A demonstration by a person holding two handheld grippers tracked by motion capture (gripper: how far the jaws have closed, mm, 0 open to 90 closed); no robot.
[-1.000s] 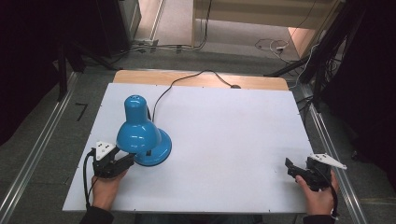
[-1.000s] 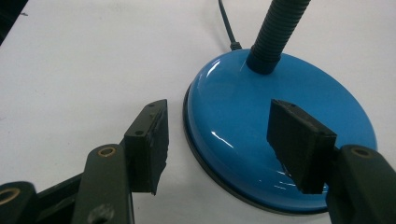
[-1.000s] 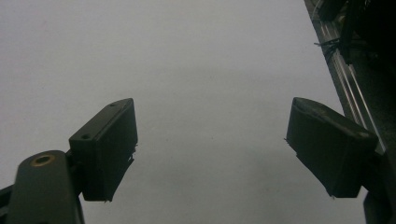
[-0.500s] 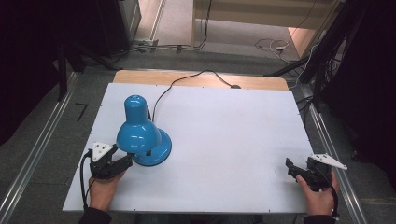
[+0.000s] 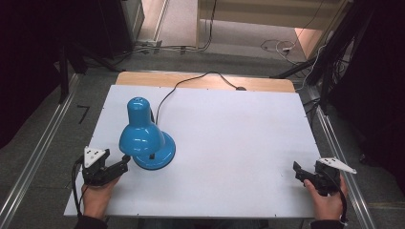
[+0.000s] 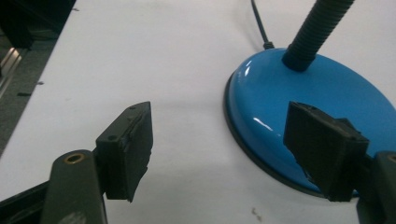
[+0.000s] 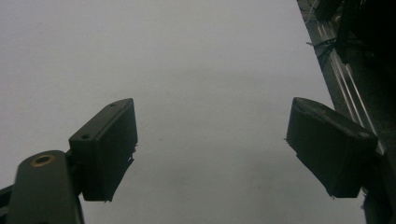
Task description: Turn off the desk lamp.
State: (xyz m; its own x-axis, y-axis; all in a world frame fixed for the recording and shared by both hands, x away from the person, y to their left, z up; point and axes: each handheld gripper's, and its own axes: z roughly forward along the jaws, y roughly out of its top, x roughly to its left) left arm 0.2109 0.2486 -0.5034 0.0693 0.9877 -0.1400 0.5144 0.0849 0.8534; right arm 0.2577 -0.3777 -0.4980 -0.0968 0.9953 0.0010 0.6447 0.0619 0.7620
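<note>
Lamp on table, cord behind, left gripper beside

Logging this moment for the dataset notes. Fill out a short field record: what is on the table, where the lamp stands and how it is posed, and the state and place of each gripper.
surface: white table
object: blue desk lamp, near left part of the table
lamp pose: round base flat on table, shade bent over it
cord: black cord runs off the far edge
left gripper: open, beside the lamp base, gripping nothing
right gripper: open, over bare table at the near right corner
</note>
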